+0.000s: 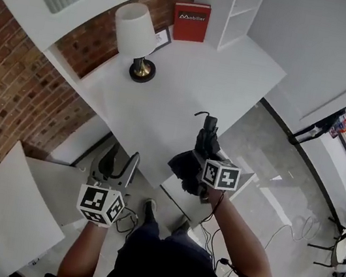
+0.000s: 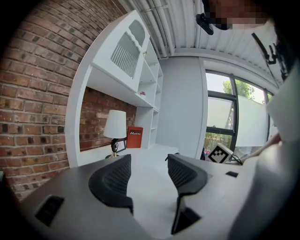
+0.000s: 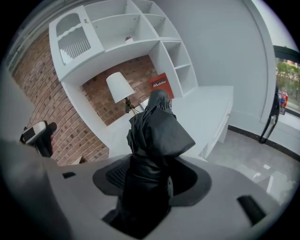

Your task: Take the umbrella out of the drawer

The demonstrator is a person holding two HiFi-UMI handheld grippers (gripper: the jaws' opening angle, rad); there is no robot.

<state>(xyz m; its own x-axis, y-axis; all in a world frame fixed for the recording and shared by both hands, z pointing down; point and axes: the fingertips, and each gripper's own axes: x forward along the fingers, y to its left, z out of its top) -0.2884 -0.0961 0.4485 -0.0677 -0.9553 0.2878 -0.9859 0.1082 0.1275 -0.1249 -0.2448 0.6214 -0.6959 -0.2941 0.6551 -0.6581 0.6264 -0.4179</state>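
Observation:
The umbrella [image 1: 202, 145] is black and folded, with its strap end pointing toward the white desk [image 1: 189, 84]. My right gripper [image 1: 196, 166] is shut on it and holds it in the air over the desk's front edge. In the right gripper view the umbrella [image 3: 154, 140] stands up between the two pads of the right gripper [image 3: 152, 177] and hides most of them. My left gripper [image 1: 118, 162] hangs lower left, beside the desk. In its own view the left gripper [image 2: 149, 176] is open with nothing between its fingers. A white drawer [image 1: 175, 193] seems to stick out under the desk below the right gripper.
A lamp with a white shade [image 1: 137, 35] and a red book [image 1: 191, 21] stand at the back of the desk, against a brick wall [image 1: 7, 99]. White shelves [image 3: 140, 28] rise above. A white panel [image 1: 9, 205] juts out at lower left. Cables [image 1: 296, 229] lie on the floor.

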